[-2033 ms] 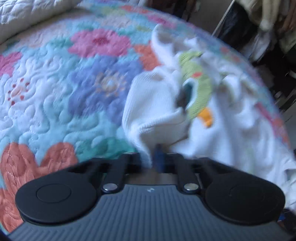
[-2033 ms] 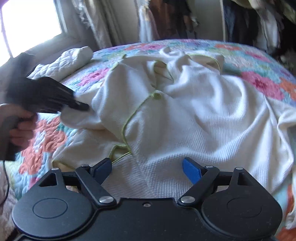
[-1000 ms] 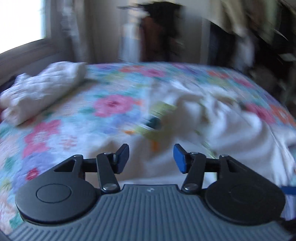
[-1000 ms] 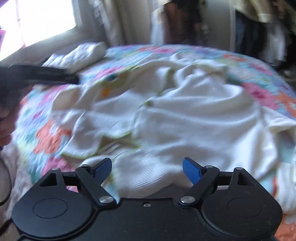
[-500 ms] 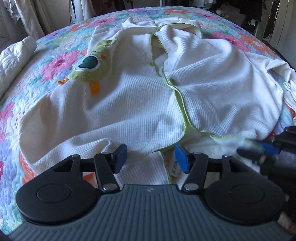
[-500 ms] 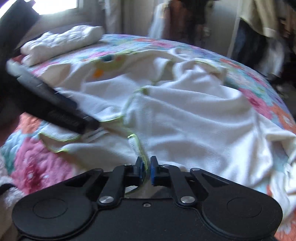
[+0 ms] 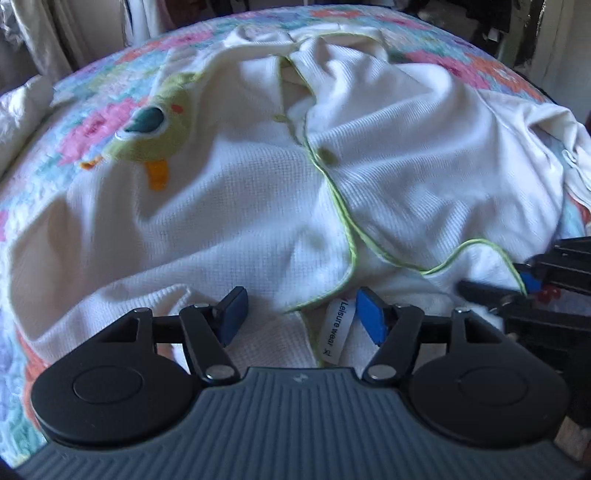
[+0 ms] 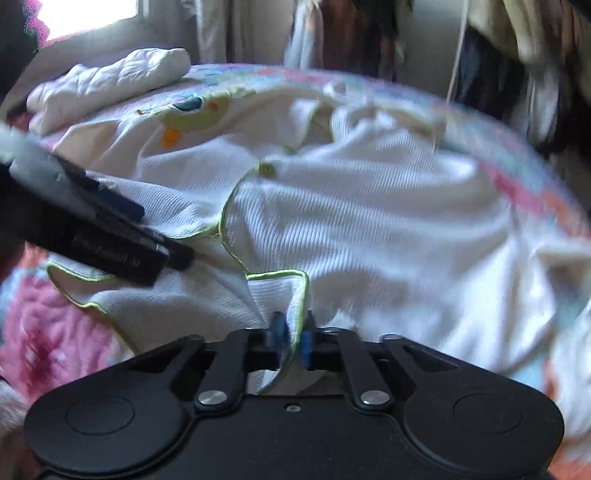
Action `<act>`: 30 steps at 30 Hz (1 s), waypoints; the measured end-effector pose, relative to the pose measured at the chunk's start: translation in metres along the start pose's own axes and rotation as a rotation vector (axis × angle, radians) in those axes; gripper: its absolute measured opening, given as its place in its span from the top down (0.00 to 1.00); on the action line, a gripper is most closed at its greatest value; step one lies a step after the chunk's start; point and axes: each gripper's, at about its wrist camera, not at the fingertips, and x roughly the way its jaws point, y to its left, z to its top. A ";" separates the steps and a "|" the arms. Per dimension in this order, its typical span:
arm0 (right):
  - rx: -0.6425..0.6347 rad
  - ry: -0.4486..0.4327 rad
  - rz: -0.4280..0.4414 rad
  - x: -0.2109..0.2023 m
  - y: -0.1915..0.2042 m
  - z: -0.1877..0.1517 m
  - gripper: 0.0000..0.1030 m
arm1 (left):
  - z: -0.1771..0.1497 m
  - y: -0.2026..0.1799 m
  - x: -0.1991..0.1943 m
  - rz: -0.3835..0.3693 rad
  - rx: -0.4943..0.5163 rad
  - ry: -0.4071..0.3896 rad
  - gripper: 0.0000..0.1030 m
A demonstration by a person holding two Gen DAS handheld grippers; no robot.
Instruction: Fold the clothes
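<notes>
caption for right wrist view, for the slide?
Right gripper shut on the green-piped hem of a white garment spread over a floral quilt.

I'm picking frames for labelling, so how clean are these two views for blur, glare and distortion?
Left wrist view: fairly sharp near the white care label, slight smear on the green bird patch; fisheye bends the floral quilt into a dome. Right wrist view: motion blur across the white waffle-knit garment, window blown out at top left.

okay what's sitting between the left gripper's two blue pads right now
In the left wrist view, the left gripper stands open over the white garment. Between its pads lie the garment's green-trimmed hem and a white label; neither pad presses on them.
</notes>
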 end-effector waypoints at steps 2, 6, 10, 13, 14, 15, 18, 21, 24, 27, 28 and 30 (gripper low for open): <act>-0.021 -0.050 -0.032 -0.013 0.002 0.003 0.97 | 0.000 0.003 -0.009 -0.019 -0.011 -0.021 0.60; 0.010 -0.157 -0.074 -0.048 -0.009 0.012 0.98 | -0.002 0.010 -0.020 -0.043 -0.043 -0.037 0.61; 0.060 -0.143 -0.084 -0.054 -0.025 0.010 0.97 | 0.003 0.018 -0.026 -0.026 -0.071 -0.071 0.57; 0.115 -0.110 -0.083 -0.045 -0.035 0.010 0.97 | 0.003 0.022 -0.024 -0.052 -0.096 -0.065 0.54; 0.133 -0.098 -0.083 -0.041 -0.038 0.010 0.97 | 0.003 0.021 -0.023 -0.060 -0.093 -0.059 0.54; 0.151 -0.103 -0.081 -0.043 -0.040 0.011 0.97 | 0.002 0.019 -0.022 -0.067 -0.082 -0.053 0.53; 0.166 -0.135 -0.080 -0.049 -0.043 0.013 0.97 | 0.000 0.008 -0.021 -0.069 -0.028 -0.048 0.45; 0.112 -0.151 -0.132 -0.055 -0.041 0.011 0.97 | 0.003 0.001 -0.022 -0.085 -0.021 -0.053 0.37; 0.090 -0.154 -0.176 -0.062 -0.045 0.009 0.97 | 0.003 0.004 -0.025 -0.103 -0.035 -0.070 0.37; 0.158 -0.150 -0.147 -0.065 -0.060 0.009 0.97 | 0.002 0.011 -0.027 -0.101 -0.057 -0.069 0.37; 0.172 -0.147 -0.139 -0.066 -0.063 0.009 0.97 | 0.001 0.013 -0.028 -0.103 -0.069 -0.067 0.37; 0.183 -0.137 -0.128 -0.065 -0.063 0.009 0.97 | 0.000 0.017 -0.029 -0.105 -0.095 -0.066 0.37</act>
